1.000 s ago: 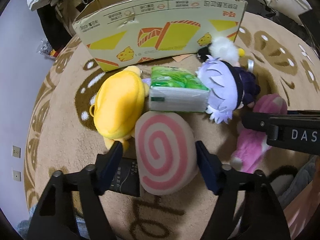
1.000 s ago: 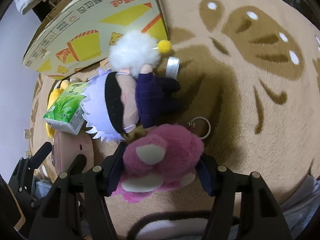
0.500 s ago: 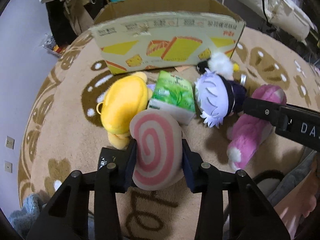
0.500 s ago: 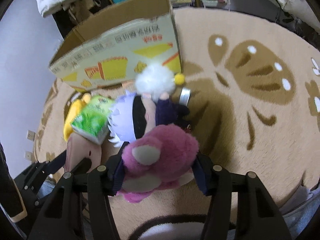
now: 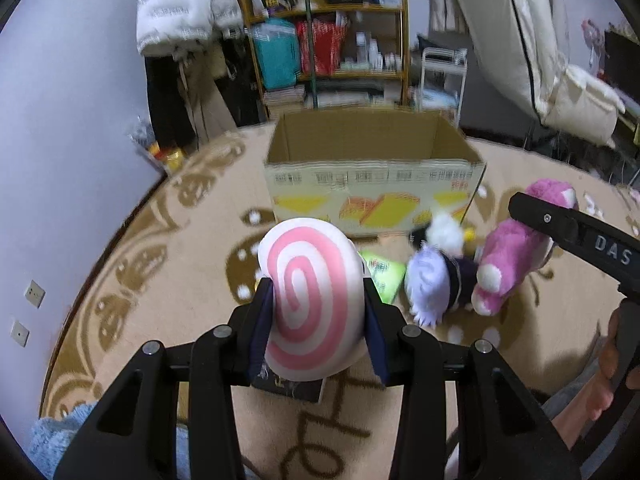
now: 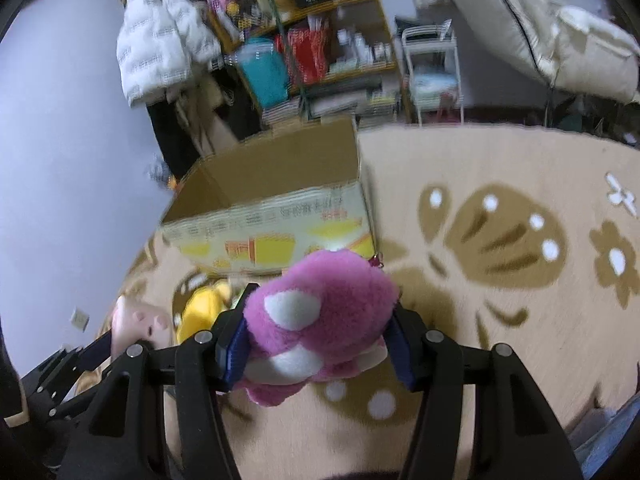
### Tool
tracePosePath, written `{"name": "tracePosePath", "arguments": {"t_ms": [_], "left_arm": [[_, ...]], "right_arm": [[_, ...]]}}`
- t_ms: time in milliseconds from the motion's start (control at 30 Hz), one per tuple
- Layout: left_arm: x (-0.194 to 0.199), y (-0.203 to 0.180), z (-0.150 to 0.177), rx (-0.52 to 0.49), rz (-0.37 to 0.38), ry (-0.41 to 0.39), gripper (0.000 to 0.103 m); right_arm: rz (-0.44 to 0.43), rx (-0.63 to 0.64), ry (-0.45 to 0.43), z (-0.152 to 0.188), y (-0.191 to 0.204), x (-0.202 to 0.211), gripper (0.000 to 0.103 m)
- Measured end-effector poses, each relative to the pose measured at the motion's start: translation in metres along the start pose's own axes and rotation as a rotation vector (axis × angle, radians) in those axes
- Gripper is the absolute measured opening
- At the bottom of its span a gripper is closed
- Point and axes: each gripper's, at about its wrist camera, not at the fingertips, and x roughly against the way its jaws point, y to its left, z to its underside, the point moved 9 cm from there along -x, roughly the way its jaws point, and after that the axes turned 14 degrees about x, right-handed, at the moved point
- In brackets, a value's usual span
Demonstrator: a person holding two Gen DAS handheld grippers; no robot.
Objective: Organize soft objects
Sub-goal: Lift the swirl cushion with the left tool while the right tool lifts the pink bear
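left gripper point(image 5: 318, 304): jaws closed partway, clamped on swirl cushion point(image 5: 312, 300), held above rug point(image 5: 160, 280) | right gripper point(image 6: 318, 344): jaws closed partway on pink plush point(image 6: 320, 316), also off the rug | box point(image 5: 372, 184): open, just behind | handling: both look light, soft, squashy; best to grip across the middle, not at loose ends

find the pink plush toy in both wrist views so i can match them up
Left wrist view: the pink plush toy is at the right, clamped by the right hand-held gripper, beside a purple-haired doll.
Right wrist view: low in the centre, filling the gripper's jaws.
Shared landmark: the open cardboard box, just behind the toy in both.
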Motion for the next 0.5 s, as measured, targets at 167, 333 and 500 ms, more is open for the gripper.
{"name": "tracePosePath", "arguments": {"t_ms": [167,333,500], "left_arm": [[0.02,-0.002,-0.021,-0.008,0.009,-0.111,0.04],[0.037,0.0,-0.046,-0.003,0.024,-0.204,0.04],[0.049,0.003,-0.071,-0.004,0.038,-0.28,0.04]], "right_arm": [[0.034,0.034,-0.11,-0.023,-0.001,0.016,0.061],[0.077,0.096,-0.196,-0.046,0.005,0.031,0.061],[0.102,0.138,-0.284,-0.072,0.01,0.048,0.061]]}}
